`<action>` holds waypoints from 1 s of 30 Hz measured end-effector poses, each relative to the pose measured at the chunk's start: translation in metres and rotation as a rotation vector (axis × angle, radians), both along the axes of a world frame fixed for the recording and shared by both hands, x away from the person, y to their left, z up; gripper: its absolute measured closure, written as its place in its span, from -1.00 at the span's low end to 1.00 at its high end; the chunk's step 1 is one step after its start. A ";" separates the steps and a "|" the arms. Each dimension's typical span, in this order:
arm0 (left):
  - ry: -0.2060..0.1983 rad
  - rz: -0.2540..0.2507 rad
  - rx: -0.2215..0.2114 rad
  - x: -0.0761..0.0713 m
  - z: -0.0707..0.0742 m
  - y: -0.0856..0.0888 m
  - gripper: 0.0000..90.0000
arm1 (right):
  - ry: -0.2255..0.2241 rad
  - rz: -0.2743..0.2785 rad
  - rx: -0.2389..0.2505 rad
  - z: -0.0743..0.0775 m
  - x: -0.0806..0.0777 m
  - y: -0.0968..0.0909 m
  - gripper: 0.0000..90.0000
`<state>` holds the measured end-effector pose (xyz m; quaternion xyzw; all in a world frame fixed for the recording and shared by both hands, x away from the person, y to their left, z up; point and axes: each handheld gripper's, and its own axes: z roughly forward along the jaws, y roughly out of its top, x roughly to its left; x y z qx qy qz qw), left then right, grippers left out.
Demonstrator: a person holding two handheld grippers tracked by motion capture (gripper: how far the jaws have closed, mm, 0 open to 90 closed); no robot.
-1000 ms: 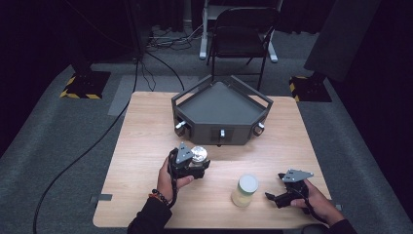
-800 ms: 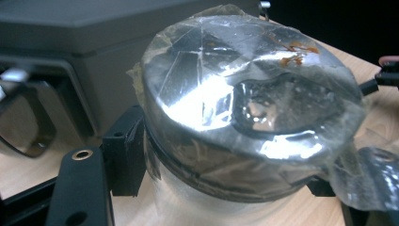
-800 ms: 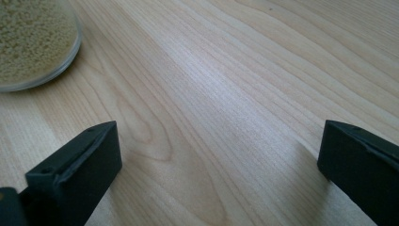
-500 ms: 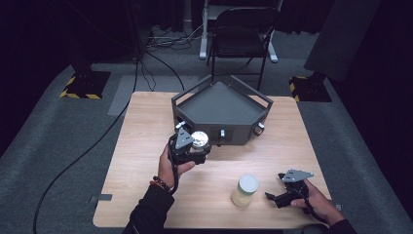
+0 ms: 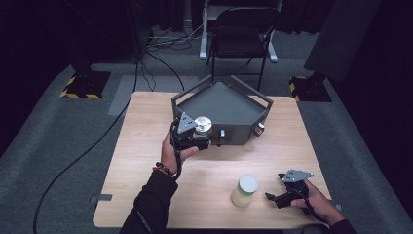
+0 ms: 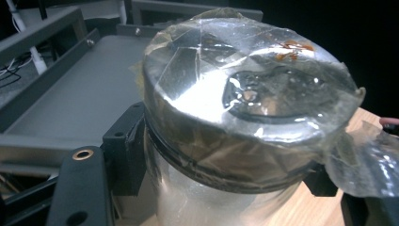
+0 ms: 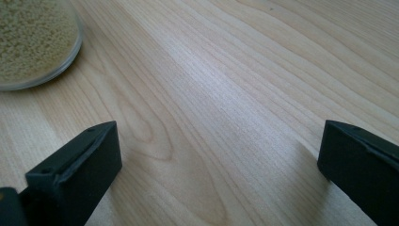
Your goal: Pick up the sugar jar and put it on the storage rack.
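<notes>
Grain jar (image 5: 244, 190) near right gripper (image 5: 282, 197); tray (image 5: 243, 92) behind.

Light wooden table (image 5: 141, 146) stands on grey carpet (image 5: 58, 141) in a dark room; the surroundings beyond fall off to near black. Behind the table, a black folding chair (image 5: 241, 34); to either side, a black stand base edged with yellow-and-black hazard tape (image 5: 80, 85) (image 5: 309, 87). A black cable (image 5: 83, 156) runs across the carpet at the left, with more cables near a white-legged frame (image 5: 202, 29) at the back.

Glossy clear jar (image 6: 244, 117), matt pale wood table (image 5: 146, 146).
</notes>
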<state>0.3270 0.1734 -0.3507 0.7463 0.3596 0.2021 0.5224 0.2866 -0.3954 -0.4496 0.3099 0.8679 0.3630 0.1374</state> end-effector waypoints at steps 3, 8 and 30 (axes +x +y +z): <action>-0.001 0.001 -0.007 0.004 0.004 -0.001 -0.33 | 0.000 0.000 0.000 0.000 0.000 0.000 -1.00; -0.010 0.012 -0.035 0.011 0.008 -0.002 -0.33 | -0.001 0.001 0.000 0.000 0.000 0.000 -1.00; -0.027 0.054 0.010 0.043 0.028 -0.017 -0.33 | -0.001 0.003 0.000 0.000 0.000 -0.001 -1.00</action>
